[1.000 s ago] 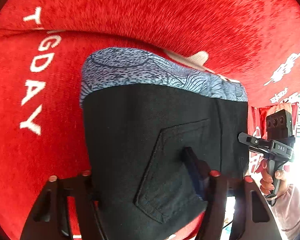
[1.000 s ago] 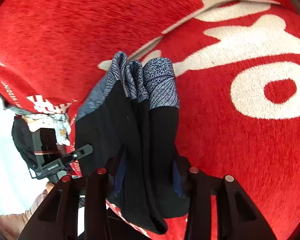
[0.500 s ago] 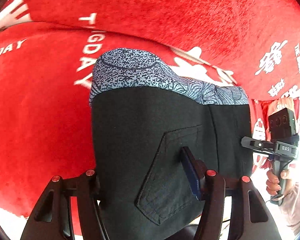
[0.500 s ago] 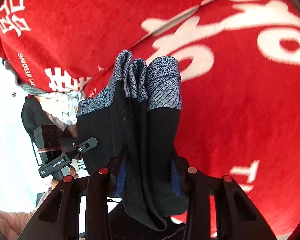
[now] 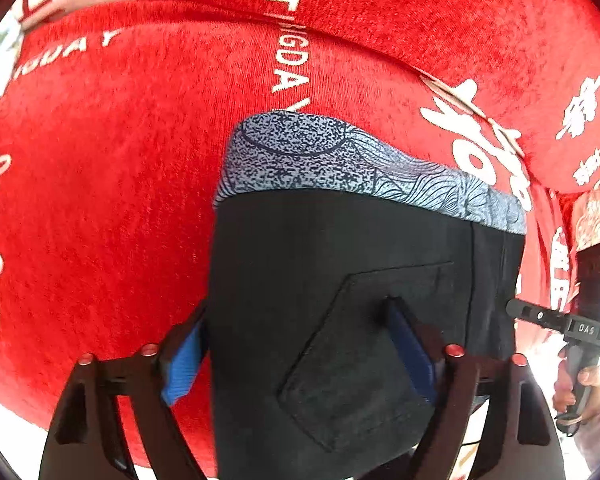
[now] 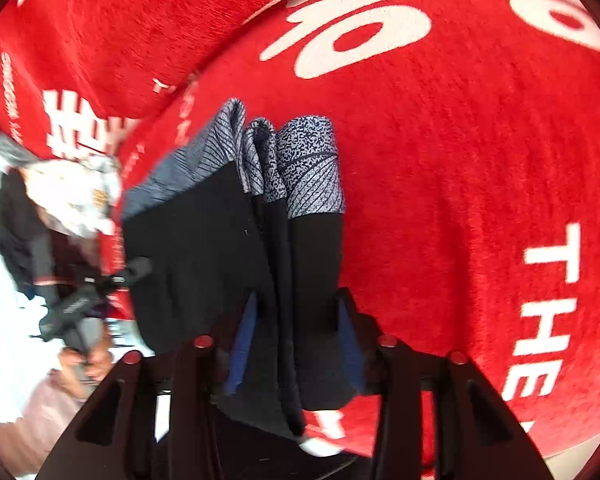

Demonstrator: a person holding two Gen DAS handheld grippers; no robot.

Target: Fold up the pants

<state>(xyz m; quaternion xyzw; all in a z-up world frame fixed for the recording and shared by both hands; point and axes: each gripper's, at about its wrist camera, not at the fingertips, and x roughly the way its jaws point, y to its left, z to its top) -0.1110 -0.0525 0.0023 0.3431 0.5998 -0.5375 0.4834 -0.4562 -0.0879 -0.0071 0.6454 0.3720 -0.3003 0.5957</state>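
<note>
Over the red blanket (image 5: 100, 200) printed "THE" hang the black pants (image 5: 340, 280). The left gripper (image 5: 300, 344) has just been opening, its left pad clear of the cloth. The right gripper (image 6: 296, 340), also just widening, brackets the bunched folds; whether it grips them cannot be told.

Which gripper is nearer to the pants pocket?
Left gripper. One of its fingers lies on the pocket; the right gripper is at the pants' far edge. Both have just been opening, pants between the fingers.

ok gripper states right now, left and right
left gripper: open, jaws just opening, pants loose between
right gripper: jaws just opening, gripping pants
</note>
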